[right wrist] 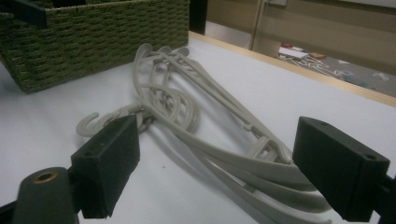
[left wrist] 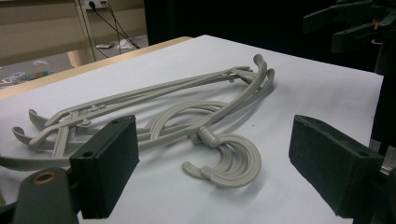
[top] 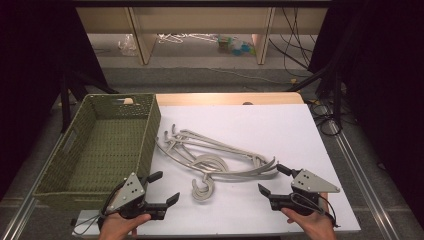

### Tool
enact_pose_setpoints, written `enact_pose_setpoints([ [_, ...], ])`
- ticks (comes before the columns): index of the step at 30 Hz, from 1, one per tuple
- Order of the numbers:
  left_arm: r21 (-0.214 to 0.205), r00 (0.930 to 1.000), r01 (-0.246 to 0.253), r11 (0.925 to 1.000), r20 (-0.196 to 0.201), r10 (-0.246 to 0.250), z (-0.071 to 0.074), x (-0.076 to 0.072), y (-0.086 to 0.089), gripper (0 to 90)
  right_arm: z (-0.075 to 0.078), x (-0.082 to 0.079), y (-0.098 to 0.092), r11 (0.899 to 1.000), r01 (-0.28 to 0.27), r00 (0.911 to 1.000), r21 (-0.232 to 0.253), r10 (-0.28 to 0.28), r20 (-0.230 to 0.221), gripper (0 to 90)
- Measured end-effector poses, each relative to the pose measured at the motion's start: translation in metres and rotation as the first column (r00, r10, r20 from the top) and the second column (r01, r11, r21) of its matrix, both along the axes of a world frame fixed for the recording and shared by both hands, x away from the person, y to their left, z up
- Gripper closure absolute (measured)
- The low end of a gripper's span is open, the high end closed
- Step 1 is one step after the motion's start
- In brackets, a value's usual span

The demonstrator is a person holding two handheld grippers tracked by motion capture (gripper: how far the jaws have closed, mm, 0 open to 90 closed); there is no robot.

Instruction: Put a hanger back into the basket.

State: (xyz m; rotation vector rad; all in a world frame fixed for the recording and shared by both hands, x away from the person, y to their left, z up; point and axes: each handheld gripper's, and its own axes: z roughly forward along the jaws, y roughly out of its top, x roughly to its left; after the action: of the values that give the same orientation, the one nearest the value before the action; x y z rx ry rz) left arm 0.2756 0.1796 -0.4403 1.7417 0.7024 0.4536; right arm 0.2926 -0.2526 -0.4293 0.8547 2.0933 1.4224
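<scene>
Several grey plastic hangers (top: 209,161) lie stacked in a loose pile on the white table top (top: 260,125), their hooks (top: 203,193) curling toward the front edge. My left gripper (top: 166,186) rests at the front left, open and empty, pointing at the hooks (left wrist: 229,163) from a short way off. My right gripper (top: 270,178) sits at the front right, also open and empty, facing the hangers' arm ends (right wrist: 261,163). In the left gripper view my left gripper (left wrist: 215,140) frames the hangers (left wrist: 187,93). My right gripper (right wrist: 219,149) frames the hangers (right wrist: 187,93) in its own view.
An empty green woven basket (top: 150,130) stands on the table's left side, close beside my left gripper; its wall (right wrist: 93,37) is behind the hangers in the right gripper view. Behind the table lie floor, cables and wooden furniture legs.
</scene>
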Motion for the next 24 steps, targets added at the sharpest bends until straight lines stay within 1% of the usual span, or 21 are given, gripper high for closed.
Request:
enact_pose_setpoints([
  [1,0.013,0.9998,0.011,0.9999,0.015,-0.012,0.000,0.001,0.000,15.8,0.001,0.000,0.000,1.000,-0.002,1.0000,-0.007,0.002,-0.001,15.8],
  [3,0.013,0.9998,0.013,0.9998,0.014,-0.013,0.000,0.001,0.000,15.8,0.001,0.002,0.002,1.000,-0.002,1.0000,-0.016,0.002,0.006,15.8],
  [4,0.014,0.9999,0.009,0.9999,0.010,-0.009,0.000,0.001,0.000,15.8,0.002,0.006,0.007,0.999,-0.026,0.9996,-0.038,0.026,0.008,15.8],
  [5,0.014,0.9999,0.010,0.9999,0.011,-0.010,0.000,0.001,0.000,15.8,0.002,0.007,0.010,0.999,-0.035,0.9994,-0.041,0.035,0.005,15.8],
  [6,0.002,1.0000,0.004,1.0000,-0.001,-0.004,0.000,0.000,-0.001,15.8,0.002,0.008,0.012,0.997,-0.050,0.9988,-0.060,0.050,-0.003,15.8],
  [7,0.002,1.0000,0.004,1.0000,-0.001,-0.004,0.000,0.000,-0.001,15.8,0.002,0.009,0.016,0.995,-0.065,0.9979,-0.080,0.065,-0.001,16.0],
  [8,0.014,0.9999,0.011,0.9998,0.010,-0.011,0.000,0.001,0.000,15.8,0.002,0.010,0.020,0.992,-0.083,0.9966,-0.099,0.082,-0.009,16.0],
  [9,0.013,0.9999,0.010,0.9999,0.009,-0.010,0.000,0.001,0.000,15.8,0.003,0.011,0.023,0.989,-0.094,0.9956,-0.115,0.093,-0.010,16.0],
  [10,0.013,0.9999,0.010,0.9999,0.009,-0.010,0.000,0.001,0.000,15.8,0.003,0.011,0.023,0.989,-0.094,0.9956,-0.115,0.093,-0.010,16.0],
  [11,0.005,1.0000,0.002,1.0000,0.000,-0.002,-0.001,0.001,-0.001,15.8,0.003,0.015,0.033,0.982,-0.125,0.9921,-0.142,0.125,-0.009,16.2],
  [12,0.008,1.0000,0.004,1.0000,0.003,-0.004,0.000,0.001,0.000,15.8,0.003,0.015,0.033,0.982,-0.125,0.9921,-0.142,0.125,-0.009,16.2],
  [13,0.003,1.0000,0.000,1.0000,-0.001,0.000,0.000,0.001,-0.001,15.8,0.002,0.020,0.041,0.976,-0.145,0.9895,-0.160,0.144,-0.016,16.8],
  [14,0.003,1.0000,0.000,1.0000,-0.001,0.000,0.000,0.001,-0.001,15.8,0.002,0.020,0.041,0.976,-0.145,0.9895,-0.160,0.144,-0.016,16.8],
  [15,0.005,1.0000,0.000,1.0000,0.001,0.000,0.000,0.001,0.000,15.8,0.002,0.022,0.044,0.972,-0.157,0.9876,-0.172,0.154,-0.031,17.0],
  [16,0.004,1.0000,-0.001,1.0000,-0.001,0.001,0.000,0.001,-0.001,15.9,0.000,0.027,0.054,0.961,-0.176,0.9843,-0.211,0.169,-0.051,17.1],
  [18,0.011,1.0000,0.005,0.9999,0.005,-0.005,0.000,0.001,0.000,15.8,-0.001,0.029,0.056,0.960,-0.180,0.9837,-0.216,0.172,-0.052,17.1],
  [19,0.010,1.0000,0.006,0.9999,0.003,-0.006,0.000,0.001,-0.001,15.9,-0.003,0.035,0.065,0.950,-0.198,0.9801,-0.241,0.187,-0.067,17.7],
  [20,0.010,1.0000,0.006,0.9999,0.002,-0.006,0.000,0.001,-0.001,15.8,-0.004,0.038,0.068,0.945,-0.203,0.9789,-0.255,0.189,-0.077,17.9],
  [23,0.010,1.0000,0.008,0.9999,0.001,-0.008,0.000,0.001,-0.001,15.9,-0.006,0.046,0.076,0.933,-0.228,0.9731,-0.280,0.209,-0.098,19.8],
  [24,0.010,1.0000,0.008,0.9999,0.001,-0.008,0.000,0.001,-0.001,15.9,-0.006,0.046,0.076,0.933,-0.228,0.9731,-0.280,0.209,-0.098,19.8],
])
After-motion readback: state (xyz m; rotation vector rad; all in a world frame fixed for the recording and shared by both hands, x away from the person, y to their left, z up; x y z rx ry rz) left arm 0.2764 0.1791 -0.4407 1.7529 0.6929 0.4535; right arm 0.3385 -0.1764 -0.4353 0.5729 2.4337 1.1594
